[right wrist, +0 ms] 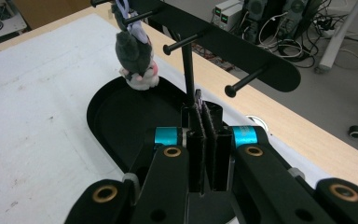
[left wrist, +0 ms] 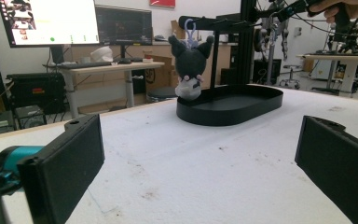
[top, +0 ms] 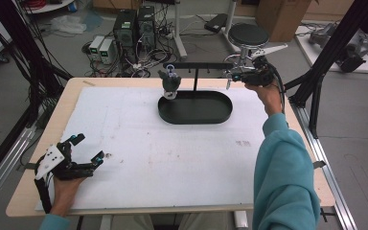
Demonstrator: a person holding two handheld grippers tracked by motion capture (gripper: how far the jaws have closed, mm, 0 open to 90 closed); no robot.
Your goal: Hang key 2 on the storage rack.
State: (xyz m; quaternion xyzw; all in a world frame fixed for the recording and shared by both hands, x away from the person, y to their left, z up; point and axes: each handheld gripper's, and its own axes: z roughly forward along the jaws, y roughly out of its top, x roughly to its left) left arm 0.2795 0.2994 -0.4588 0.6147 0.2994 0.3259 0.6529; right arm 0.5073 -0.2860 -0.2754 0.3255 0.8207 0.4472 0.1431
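A dark plush toy (top: pixel 170 81) hangs by a loop from the left peg of a black rack (top: pixel 196 65). The rack stands in a black oval tray (top: pixel 196 119) at the back of the table. My right gripper (top: pixel 230 76) is held up by the rack's right end, its jaws shut with nothing seen between them. In the right gripper view the gripper (right wrist: pixel 204 107) points at the rack's post, with the plush toy (right wrist: pixel 135 56) farther off to the left. My left gripper (top: pixel 90 147) rests at the front left, wide open and empty. In the left gripper view the gripper (left wrist: pixel 200 158) faces the plush toy (left wrist: pixel 190 65) and the tray (left wrist: pixel 242 105).
A white mat (top: pixel 172 153) covers most of the wooden table (top: pixel 28 191). A stool (top: pixel 248 34), computer boxes (top: pixel 134 26) and cables sit on the floor behind. Black frame posts (top: pixel 335 48) rise at the right, and monitors (left wrist: pixel 51 21) stand off the table's far side.
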